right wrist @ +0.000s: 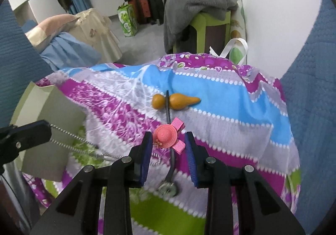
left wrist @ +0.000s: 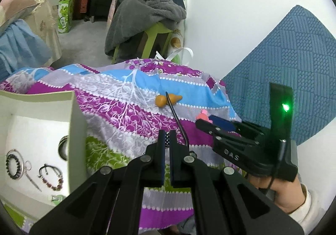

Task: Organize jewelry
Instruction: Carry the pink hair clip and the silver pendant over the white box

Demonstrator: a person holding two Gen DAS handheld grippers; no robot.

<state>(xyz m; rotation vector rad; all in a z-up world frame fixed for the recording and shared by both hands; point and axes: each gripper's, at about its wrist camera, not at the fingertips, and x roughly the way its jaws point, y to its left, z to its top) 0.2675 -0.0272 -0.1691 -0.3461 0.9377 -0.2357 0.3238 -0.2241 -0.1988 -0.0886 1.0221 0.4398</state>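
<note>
Far left, the open white box [left wrist: 77, 121] sits low and to the left of the left gripper [left wrist: 167, 136], bracelets already lying inside. That gripper's jaws are pressed together on a silver bead chain [right wrist: 63, 131], which trails off toward the patterned cloth [right wrist: 220, 96]. Best carried high enough that the loose end clears the box wall, I'd say, then lowered in before letting go. Moving right: the right gripper [right wrist: 169, 142] is clamped on the pink hat clip [right wrist: 166, 138], pinched by brim and bow, a shallow hold, so a slow, level carry looks wise. Just beyond its tips, the gourd pendant [right wrist: 180, 102] rests on the cloth, untouched.
</note>
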